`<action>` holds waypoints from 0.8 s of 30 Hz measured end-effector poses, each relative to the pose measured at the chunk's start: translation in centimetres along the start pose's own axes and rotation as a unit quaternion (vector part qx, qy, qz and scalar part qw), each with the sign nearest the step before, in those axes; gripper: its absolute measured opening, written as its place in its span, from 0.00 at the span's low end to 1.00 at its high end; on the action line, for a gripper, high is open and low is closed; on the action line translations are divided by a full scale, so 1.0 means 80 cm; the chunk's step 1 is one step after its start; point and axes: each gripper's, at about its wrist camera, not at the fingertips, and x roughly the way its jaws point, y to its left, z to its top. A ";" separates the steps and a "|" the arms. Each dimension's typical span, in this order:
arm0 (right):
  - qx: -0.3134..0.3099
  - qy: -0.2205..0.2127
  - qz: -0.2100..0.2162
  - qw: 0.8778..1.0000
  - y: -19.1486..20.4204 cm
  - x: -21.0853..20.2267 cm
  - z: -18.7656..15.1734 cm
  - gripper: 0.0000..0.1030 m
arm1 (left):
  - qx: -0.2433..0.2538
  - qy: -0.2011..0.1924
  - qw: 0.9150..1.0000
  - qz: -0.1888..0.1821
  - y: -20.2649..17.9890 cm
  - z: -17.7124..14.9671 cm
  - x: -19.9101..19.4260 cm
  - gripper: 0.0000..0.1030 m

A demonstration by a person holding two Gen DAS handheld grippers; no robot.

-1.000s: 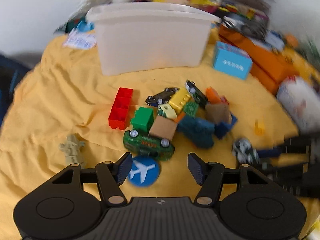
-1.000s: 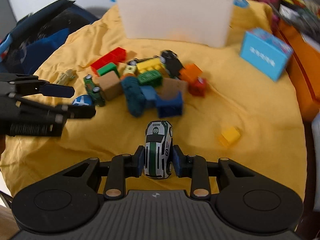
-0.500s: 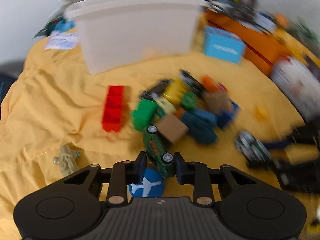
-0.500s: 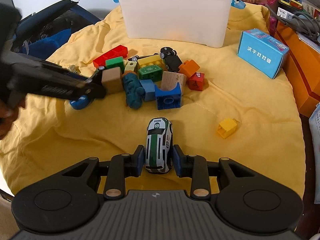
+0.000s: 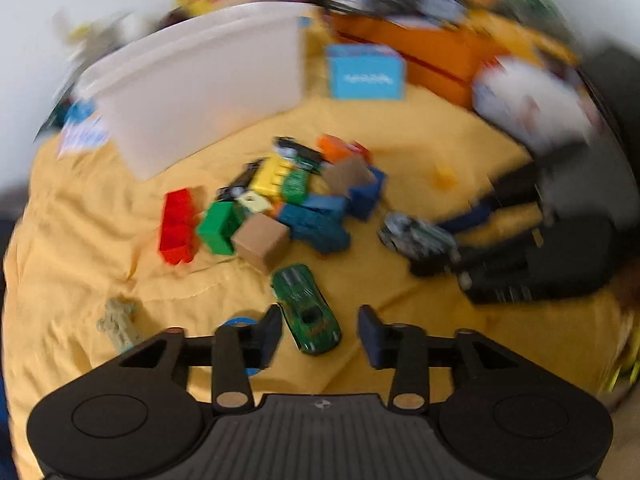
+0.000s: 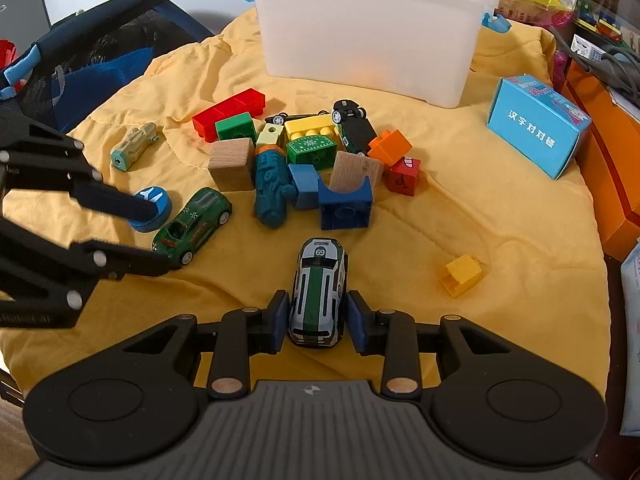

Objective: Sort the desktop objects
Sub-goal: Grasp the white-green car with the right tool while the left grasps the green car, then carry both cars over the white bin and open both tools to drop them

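Observation:
A green toy car (image 5: 308, 312) lies on the yellow cloth between the fingers of my left gripper (image 5: 318, 334). Its jaws are opening, and a gap shows on the car's right side. In the right wrist view the same green car (image 6: 192, 226) sits between the left gripper's (image 6: 160, 240) black fingers. A white-and-green toy car (image 6: 318, 296) rests on the cloth between the pads of my right gripper (image 6: 318, 322), whose jaws are also opening, with thin gaps on both sides. The left wrist view is blurred. It shows that white car (image 5: 416, 236) to the right.
A pile of bricks and toy cars (image 6: 312, 152) lies mid-cloth, with a white bin (image 6: 368, 32) behind it. A blue box (image 6: 536, 128) stands to the right and a yellow brick (image 6: 460, 274) nearer. A blue plane disc (image 6: 154, 204) and a tan figure (image 6: 134, 146) lie to the left.
My left gripper shut on the green car, pulled it out of the pile toward me, and has opened again. The right gripper's pads have eased off the white car.

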 end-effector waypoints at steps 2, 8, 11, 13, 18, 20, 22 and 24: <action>0.007 -0.002 0.003 1.000 -0.002 -0.001 0.000 0.35 | -0.044 0.006 0.999 -0.001 0.010 0.005 0.007 0.49; 0.023 -0.002 0.007 1.000 -0.006 0.000 -0.001 0.40 | -0.082 0.025 0.996 -0.002 0.014 0.002 0.043 0.48; 0.015 -0.004 0.006 1.000 -0.005 0.000 -0.002 0.40 | -0.073 0.019 0.997 0.004 0.013 -0.003 0.044 0.35; 0.000 -0.005 0.004 1.000 -0.002 0.000 -0.002 0.36 | -0.078 0.020 0.997 -0.001 0.019 -0.002 0.043 0.32; -0.011 -0.001 0.004 1.000 0.001 -0.001 0.003 0.32 | -0.089 0.003 0.996 -0.015 0.027 0.004 0.024 0.32; -0.012 -0.006 0.001 1.000 0.001 -0.007 0.006 0.32 | -0.087 -0.018 0.996 -0.013 0.029 0.014 0.007 0.32; -0.012 -0.017 -0.003 1.000 0.000 -0.015 0.012 0.32 | -0.082 -0.042 0.996 -0.009 0.034 0.030 -0.009 0.32; -0.011 -0.033 -0.006 0.999 -0.002 -0.025 0.023 0.32 | -0.079 -0.071 0.994 -0.005 0.042 0.050 -0.026 0.32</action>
